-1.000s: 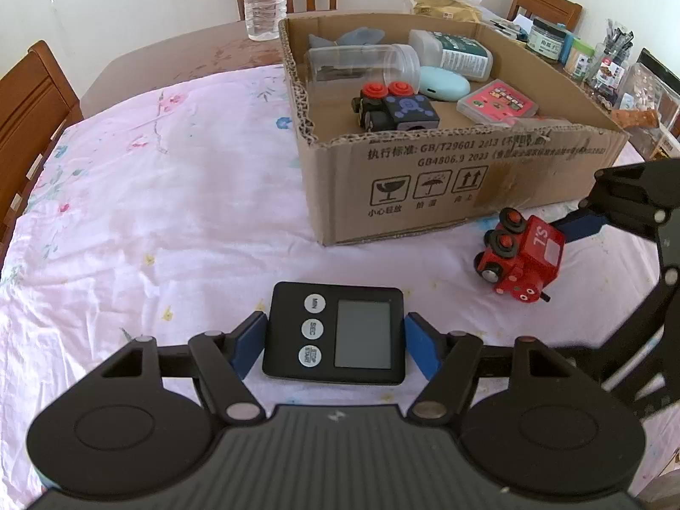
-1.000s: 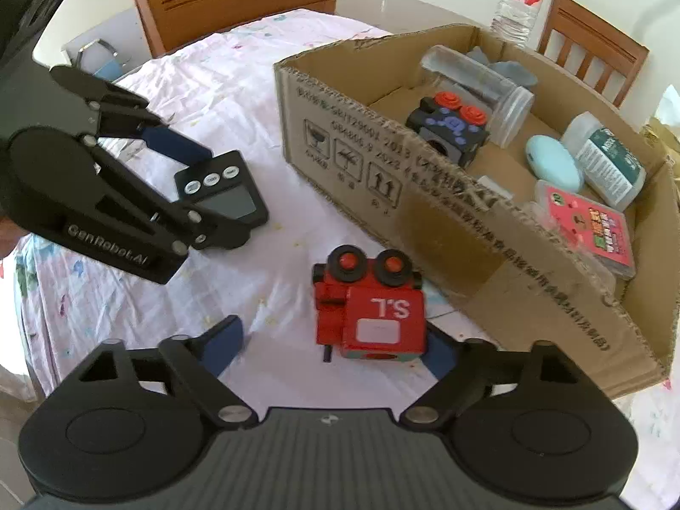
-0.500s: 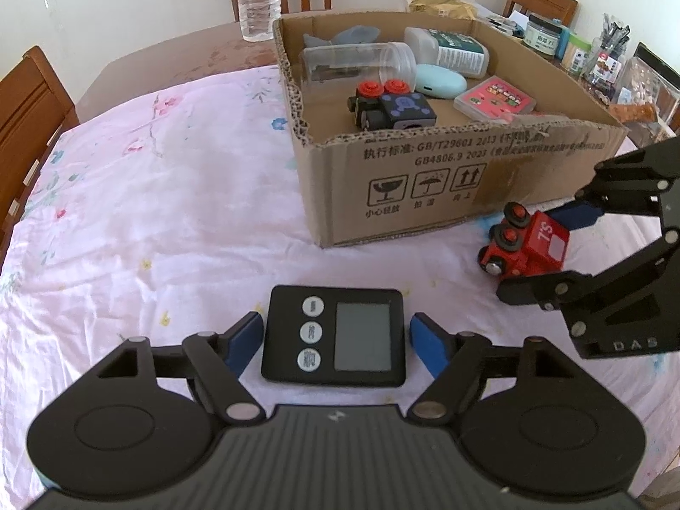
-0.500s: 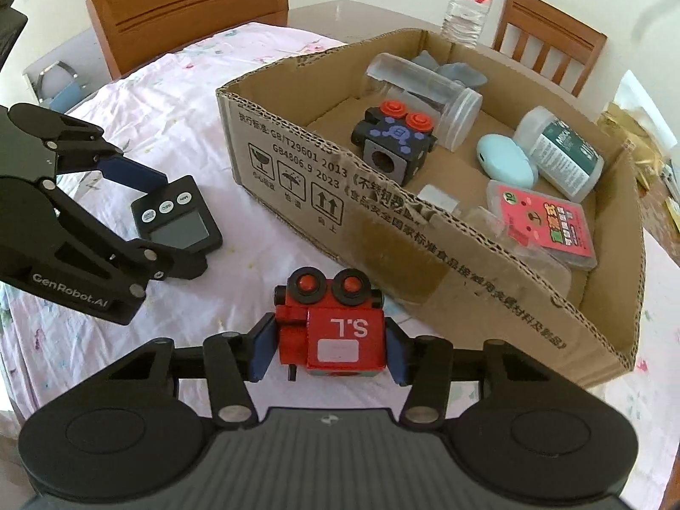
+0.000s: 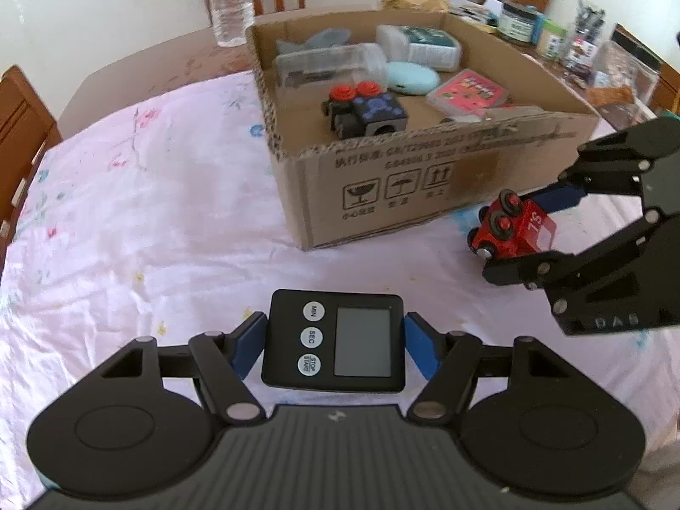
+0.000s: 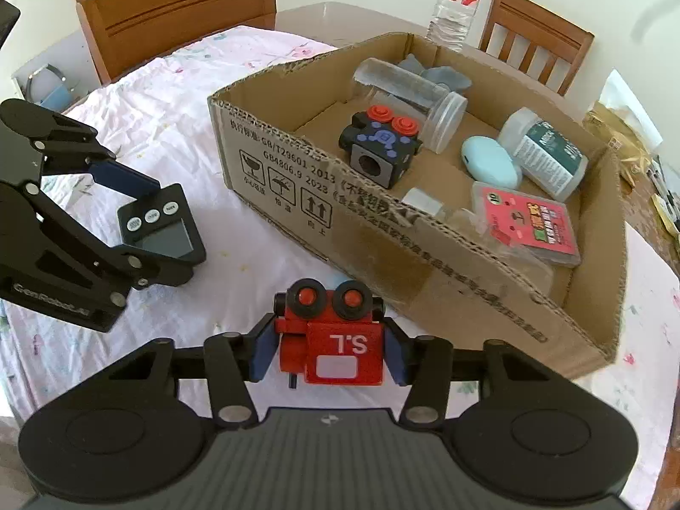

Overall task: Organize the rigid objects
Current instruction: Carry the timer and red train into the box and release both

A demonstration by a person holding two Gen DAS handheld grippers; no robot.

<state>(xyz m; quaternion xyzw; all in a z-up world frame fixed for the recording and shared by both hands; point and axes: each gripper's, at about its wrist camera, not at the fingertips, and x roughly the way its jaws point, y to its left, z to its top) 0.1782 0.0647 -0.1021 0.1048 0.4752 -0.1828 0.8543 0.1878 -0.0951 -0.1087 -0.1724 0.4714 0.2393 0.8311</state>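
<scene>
Red toy train [image 6: 335,342] — clamped in right gripper [image 6: 329,350] just beside cardboard box [image 6: 425,255]; black timer [image 5: 333,340] on tabletop, left gripper [image 5: 335,340] fingers closing beside it, contact unclear — either could slip mid-lift.

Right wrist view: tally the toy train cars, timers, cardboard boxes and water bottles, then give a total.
Toy train cars: 2 (red toy train car, black toy train car)
Digital timers: 1 (digital timer)
Cardboard boxes: 1 (cardboard box)
Water bottles: 1 (water bottle)
Total: 5
</scene>
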